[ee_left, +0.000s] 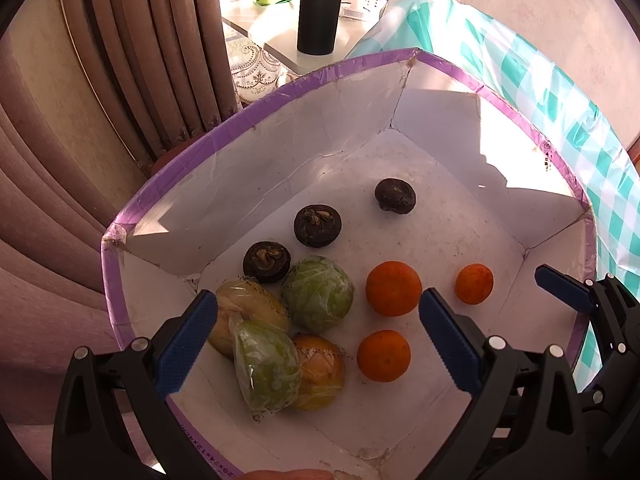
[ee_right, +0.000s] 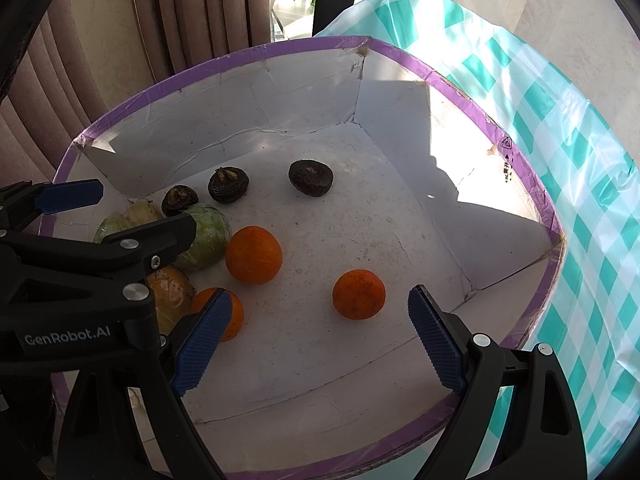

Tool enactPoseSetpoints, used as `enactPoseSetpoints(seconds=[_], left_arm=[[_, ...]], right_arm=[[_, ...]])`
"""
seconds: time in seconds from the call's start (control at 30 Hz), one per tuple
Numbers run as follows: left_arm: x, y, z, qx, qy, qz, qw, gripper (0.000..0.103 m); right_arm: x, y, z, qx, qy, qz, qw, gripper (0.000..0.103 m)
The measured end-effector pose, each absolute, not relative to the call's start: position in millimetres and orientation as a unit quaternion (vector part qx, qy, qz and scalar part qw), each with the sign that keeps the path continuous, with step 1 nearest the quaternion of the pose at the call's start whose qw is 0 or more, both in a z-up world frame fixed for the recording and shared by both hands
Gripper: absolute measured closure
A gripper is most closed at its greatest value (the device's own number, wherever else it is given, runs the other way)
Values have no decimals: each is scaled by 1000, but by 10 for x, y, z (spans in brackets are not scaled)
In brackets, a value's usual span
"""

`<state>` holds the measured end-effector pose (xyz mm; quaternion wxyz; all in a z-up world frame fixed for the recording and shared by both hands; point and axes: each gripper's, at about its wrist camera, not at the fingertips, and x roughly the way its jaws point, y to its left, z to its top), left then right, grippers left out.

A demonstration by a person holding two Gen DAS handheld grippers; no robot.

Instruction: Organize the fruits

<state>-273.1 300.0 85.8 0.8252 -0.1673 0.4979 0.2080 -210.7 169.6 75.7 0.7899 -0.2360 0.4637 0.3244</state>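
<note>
Left wrist view: the left tongs gape wide and empty over a white box with a purple rim. Between their blue pads lie four plastic-wrapped fruits, green and yellow, bunched at lower left. Three dark brown fruits run diagonally above them; three oranges sit to the right. Only this view shows a black cylinder at the top.

Right wrist view: the right tongs are also wide open, holding nothing, with one orange just beyond them. The left tongs' arm hides most wrapped fruits. A teal checked cloth fills the right side.
</note>
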Motion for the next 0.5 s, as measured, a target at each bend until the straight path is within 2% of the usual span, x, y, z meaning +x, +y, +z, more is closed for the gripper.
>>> enactPoseSetpoints(seconds=[0.3,0.5], left_arm=[[-2772,2923,962,-130,473,261,831,2],[-2719,2922,959,-117,490,275,819,2]], right_arm=[[-2094,1713,760,-229,462,325,792,17],[-2091,1740,756,-229,458,324,796,17]])
